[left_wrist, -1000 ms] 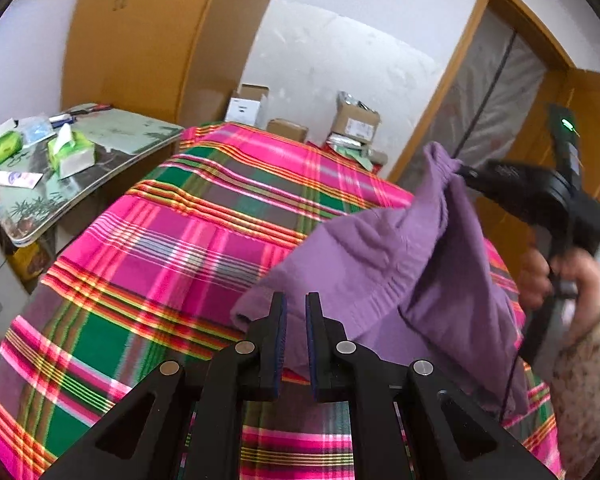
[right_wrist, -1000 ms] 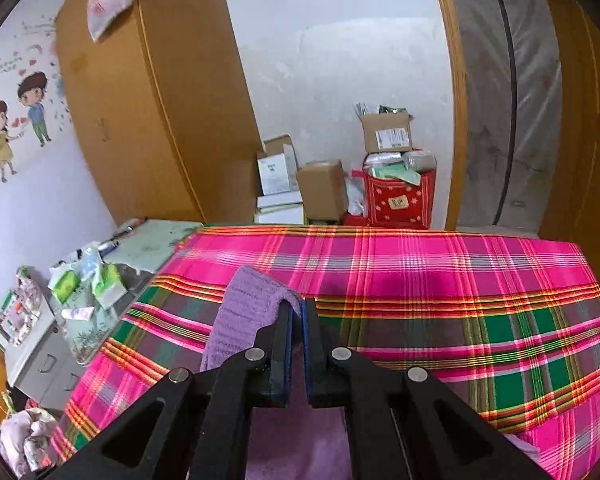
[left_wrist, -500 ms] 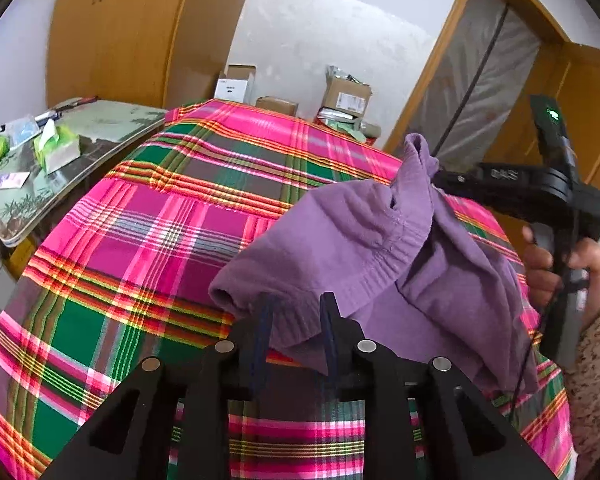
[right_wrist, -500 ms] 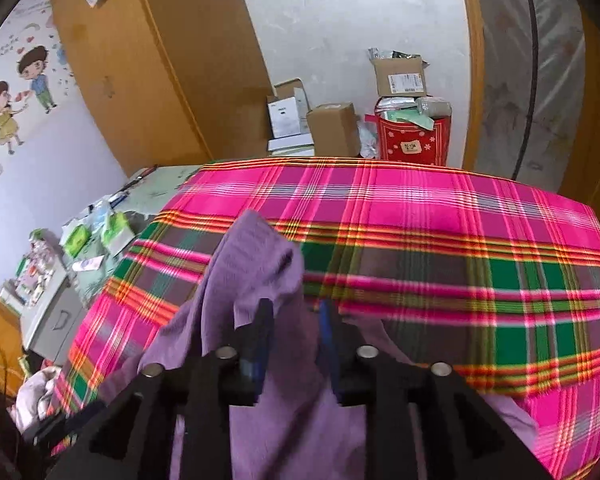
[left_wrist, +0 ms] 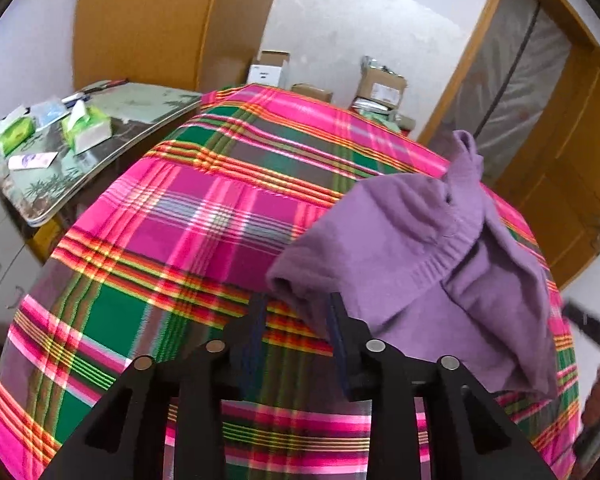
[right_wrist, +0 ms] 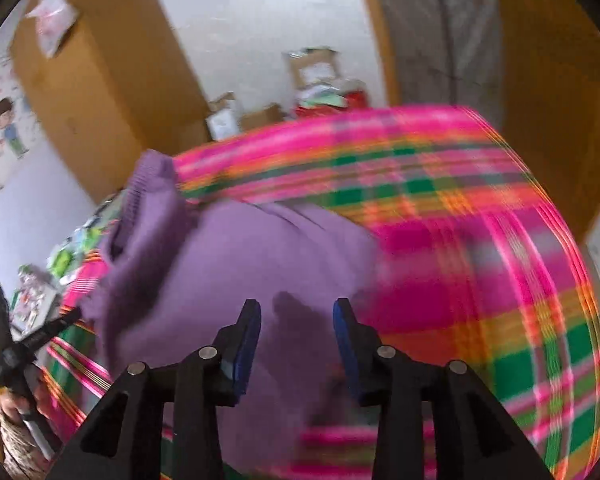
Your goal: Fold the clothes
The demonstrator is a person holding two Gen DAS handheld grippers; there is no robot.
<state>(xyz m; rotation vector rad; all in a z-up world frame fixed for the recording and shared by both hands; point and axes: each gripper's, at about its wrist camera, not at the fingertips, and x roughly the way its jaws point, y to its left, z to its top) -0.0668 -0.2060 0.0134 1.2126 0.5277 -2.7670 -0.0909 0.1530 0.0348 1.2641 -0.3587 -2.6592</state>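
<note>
A purple knit garment (left_wrist: 416, 256) lies bunched on a bed covered by a pink, green and orange plaid blanket (left_wrist: 204, 216), toward the bed's right edge as the left wrist camera sees it, one ribbed end standing up in a peak. The left gripper (left_wrist: 296, 320) hangs just over the garment's near rolled edge with its fingers spread apart and gripping nothing. The right gripper (right_wrist: 296, 324), in a motion-blurred view, hovers above the middle of the garment (right_wrist: 236, 272), fingers likewise parted and empty. Broad bare blanket stretches to the bed's far and left edges. A side worktop (left_wrist: 140, 108) with tissue packs (left_wrist: 86, 128) stands just beside the bed's left edge; cardboard boxes (left_wrist: 380, 88) sit beyond the far edge by the wall.
</note>
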